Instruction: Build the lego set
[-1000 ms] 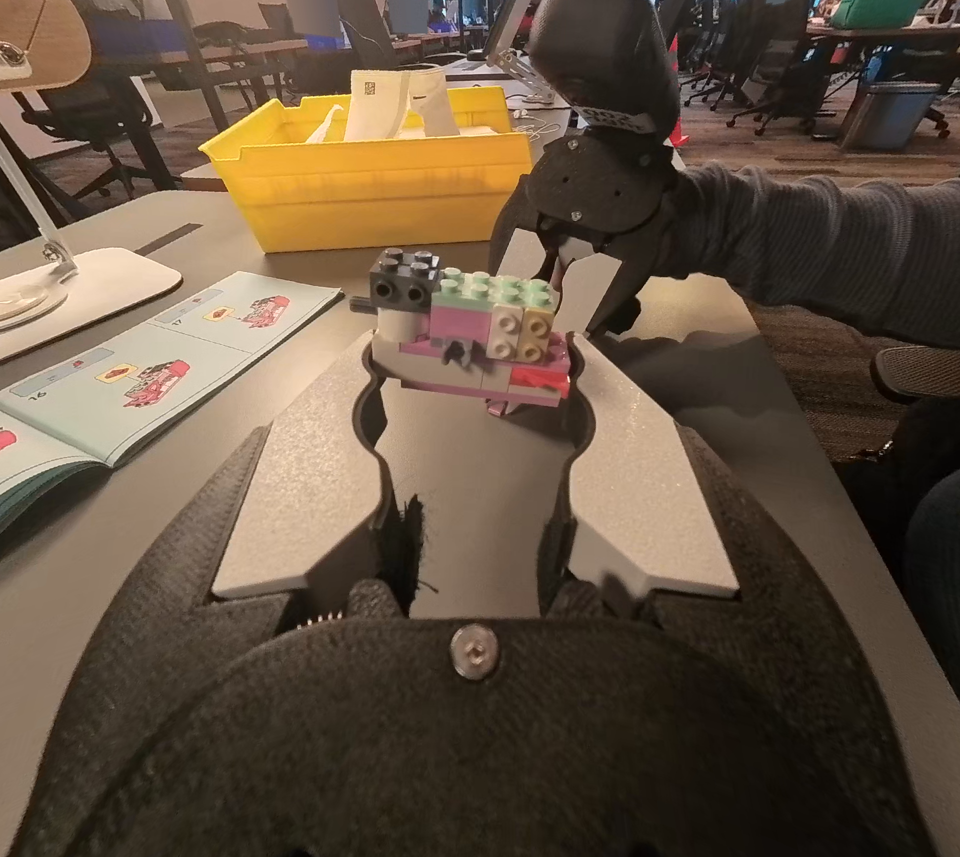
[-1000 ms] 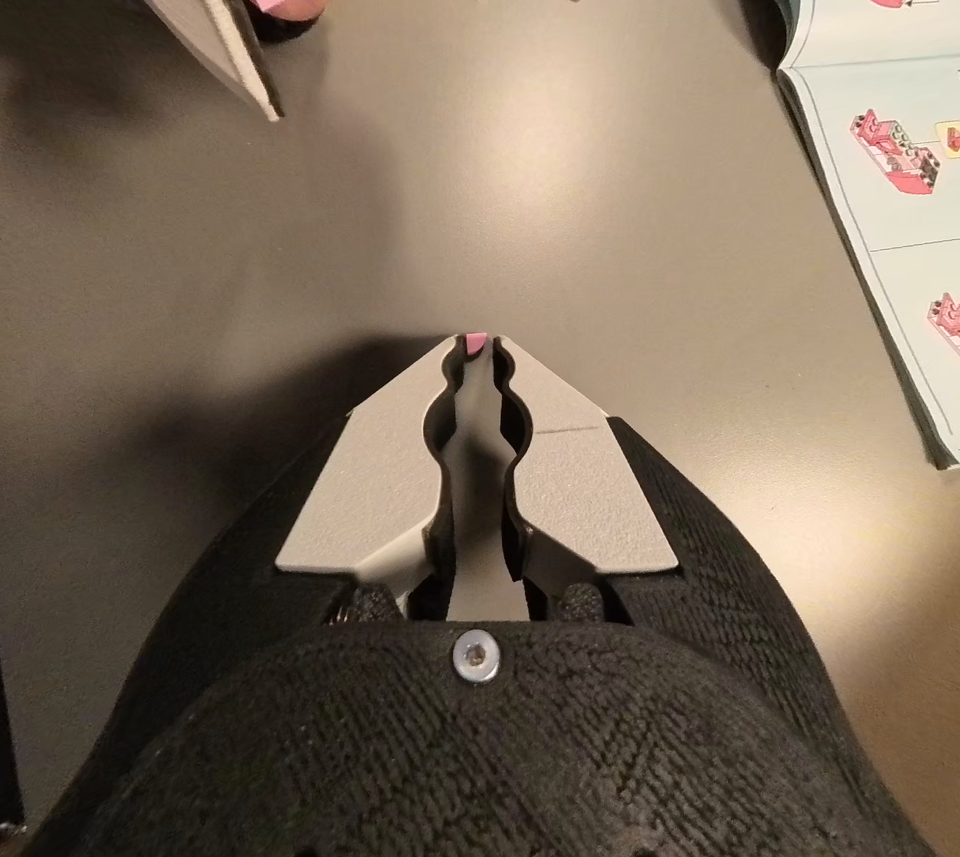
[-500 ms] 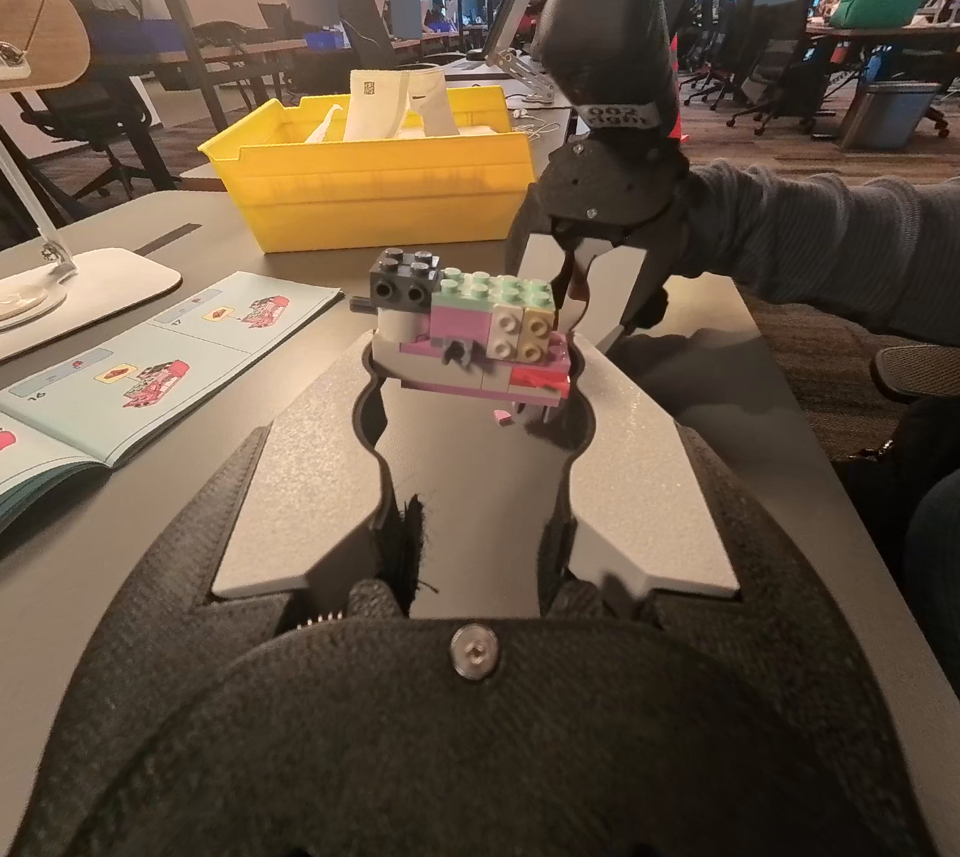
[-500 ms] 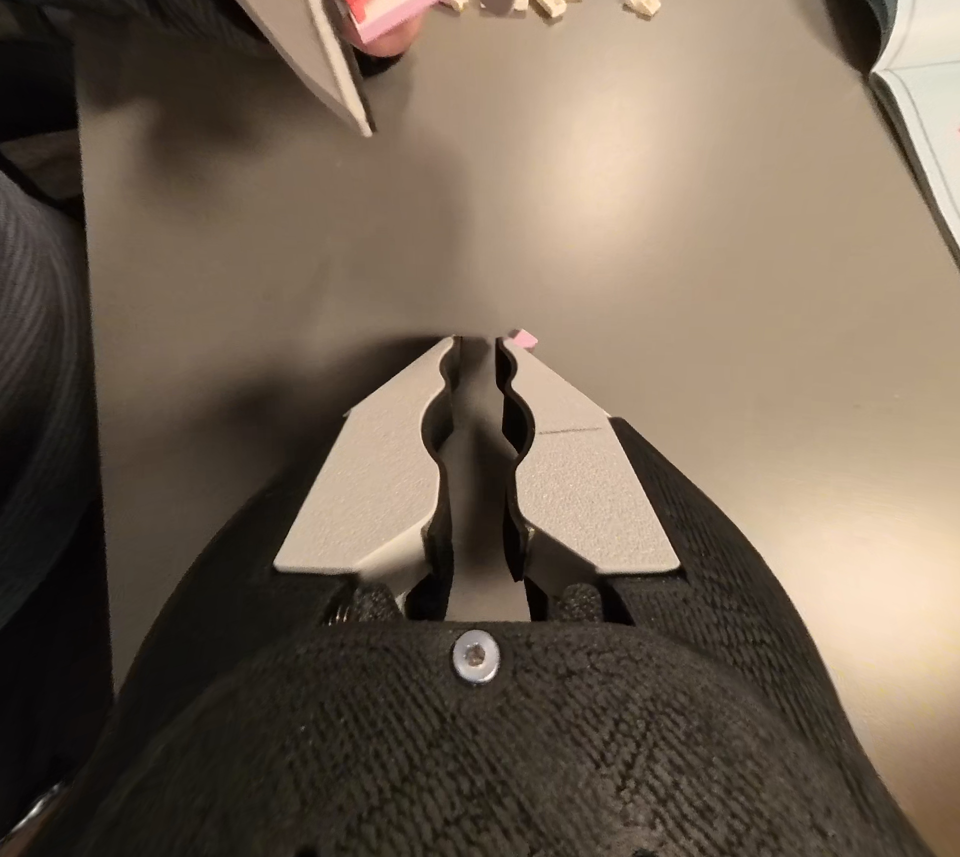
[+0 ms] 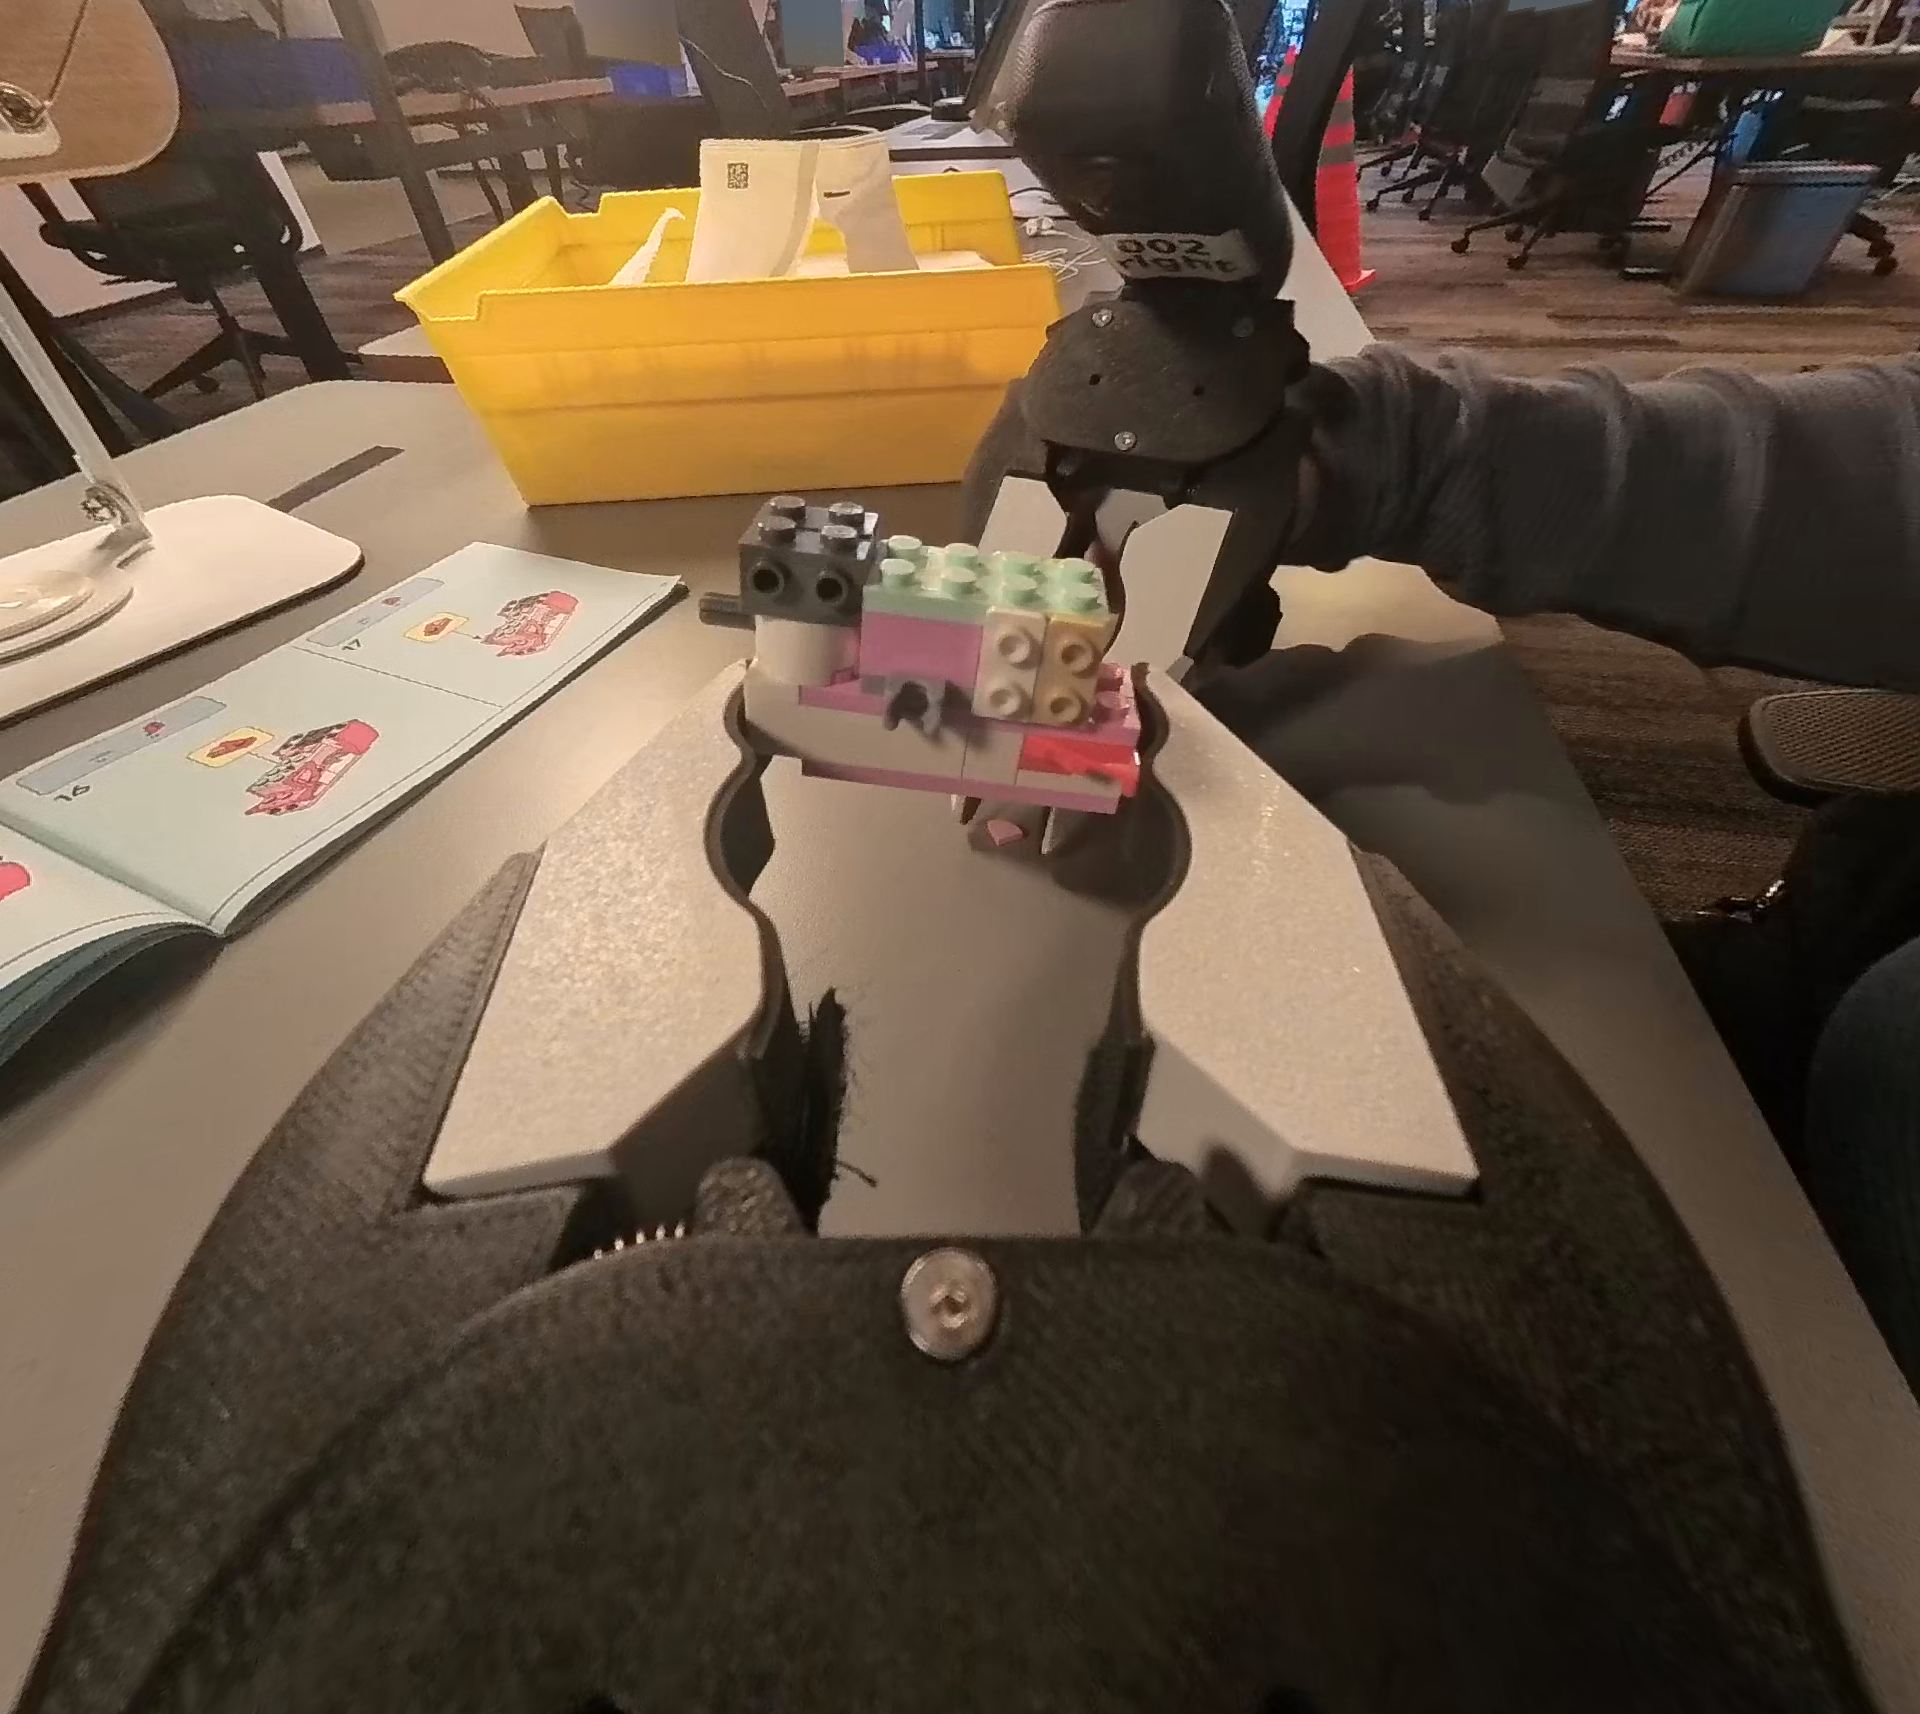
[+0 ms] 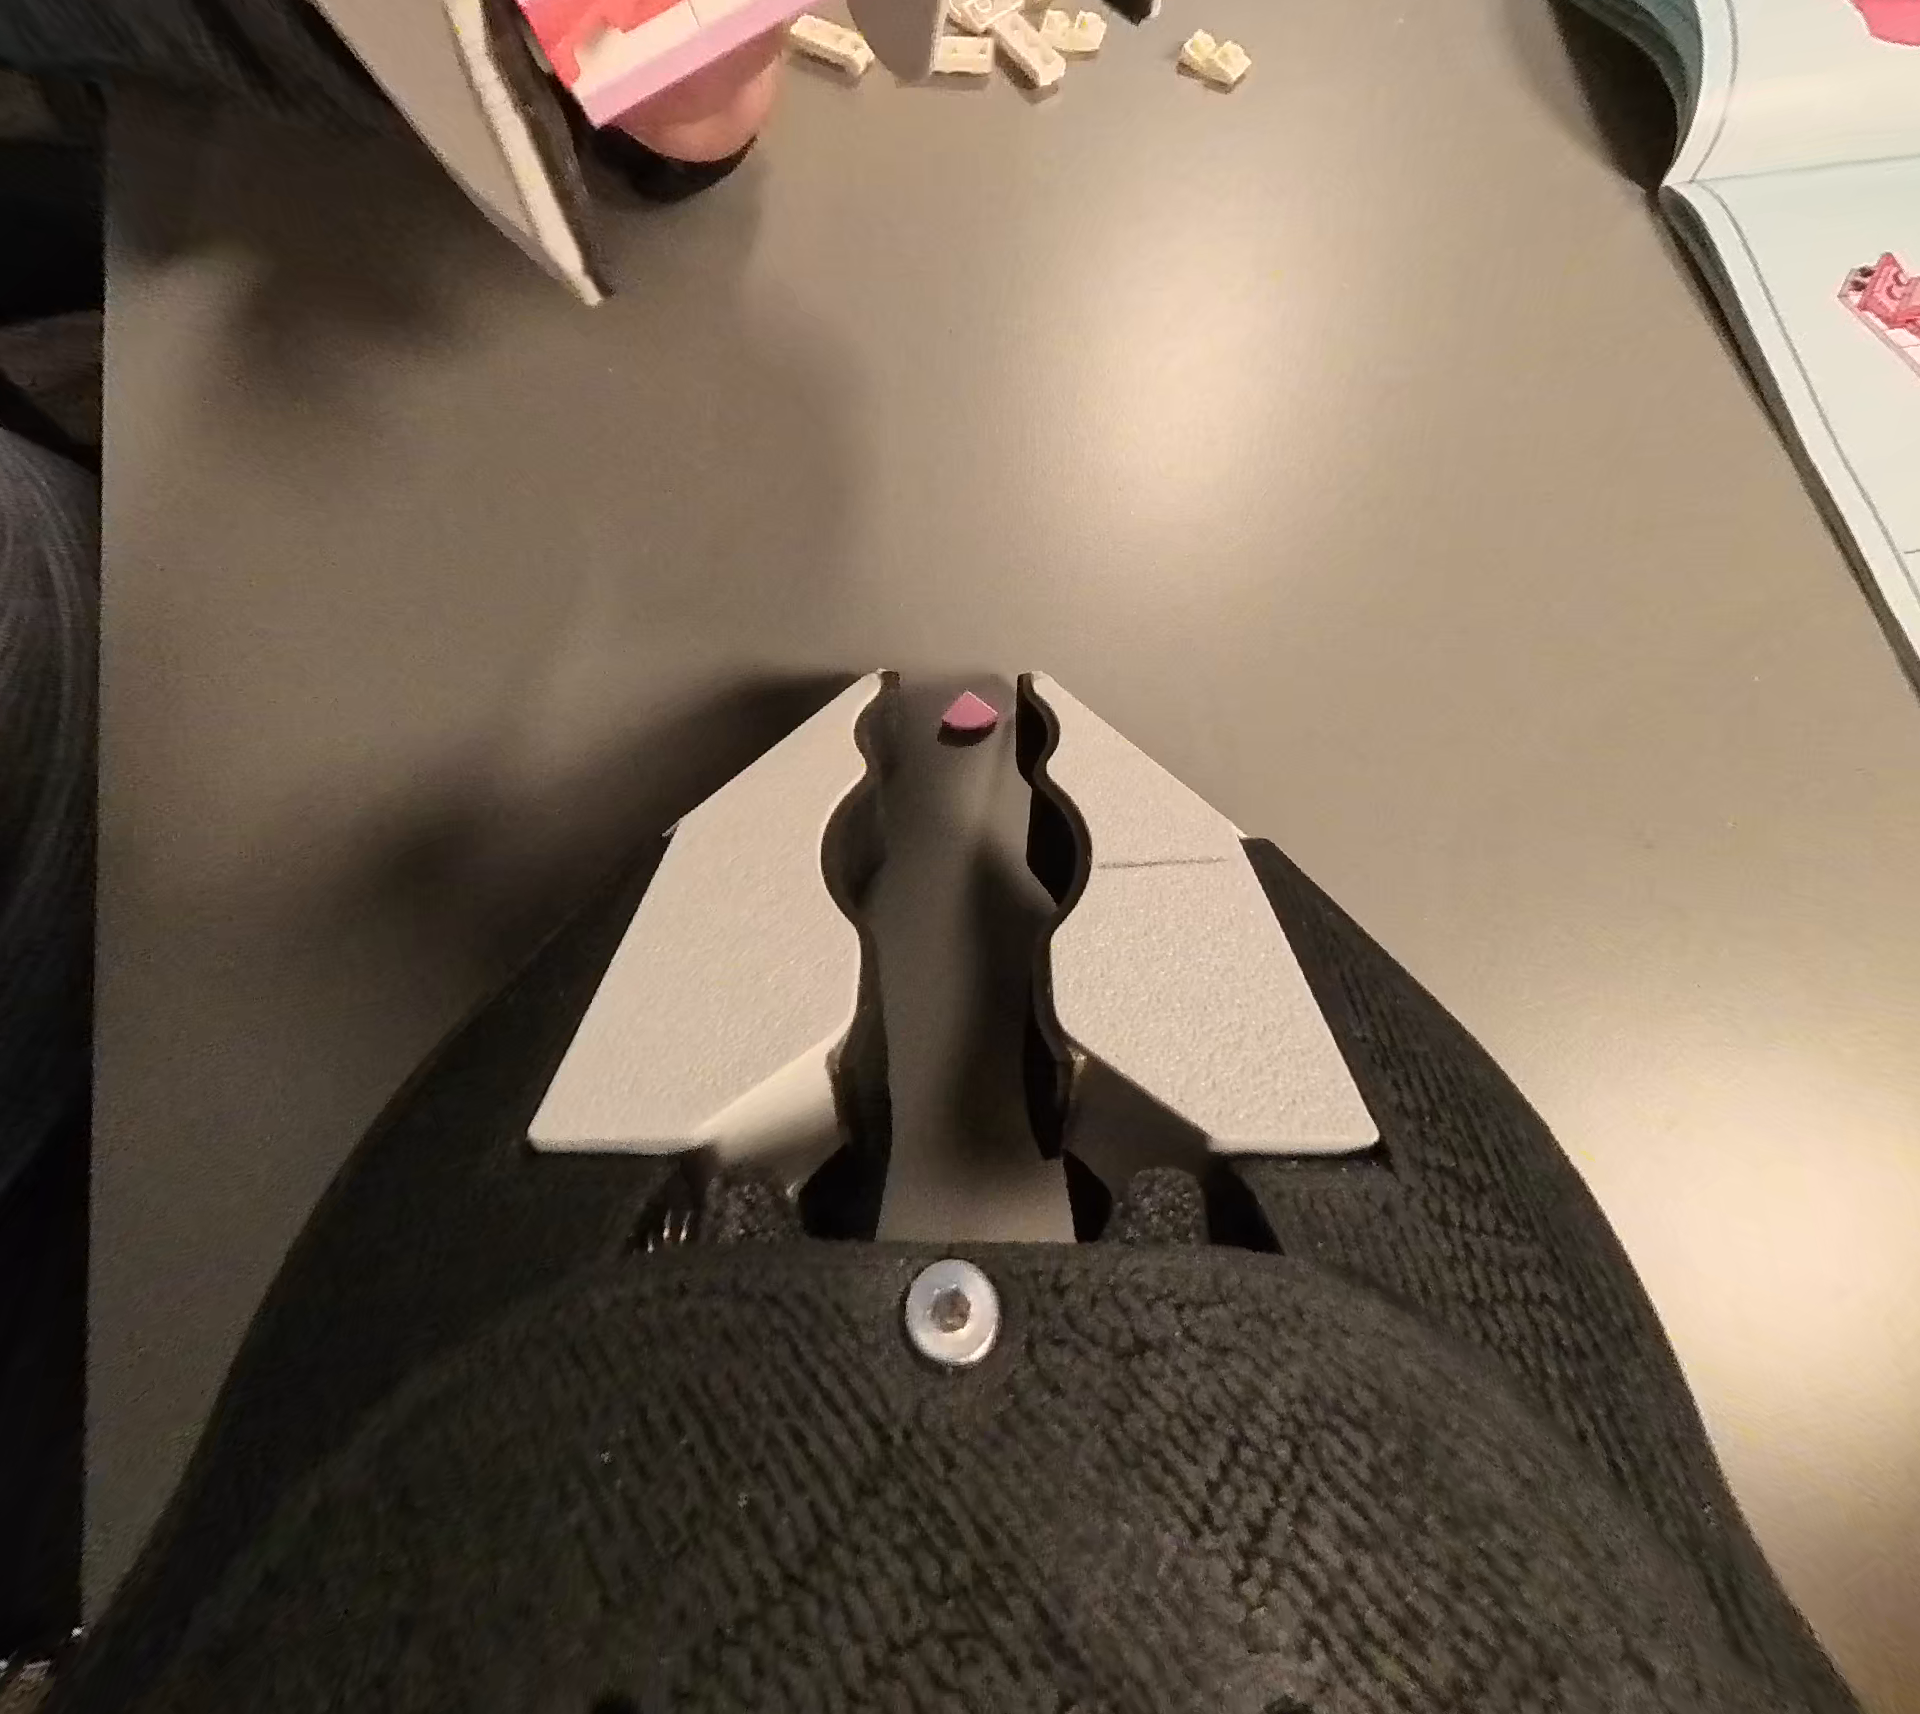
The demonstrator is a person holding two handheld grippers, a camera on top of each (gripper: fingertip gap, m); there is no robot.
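On grey table (image 6: 1039, 438), pink piece (image 6: 966, 717) loose between right gripper's (image 6: 951, 690) parted fingertips.

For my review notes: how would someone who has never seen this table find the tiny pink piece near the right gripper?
Start at the dark grey table and find the right gripper. The tiny pink piece lies flat on the table between its parted fingertips, touching neither. Unlike the cream bricks scattered farther off, it is pink, alone and wedge-shaped with one rounded edge.
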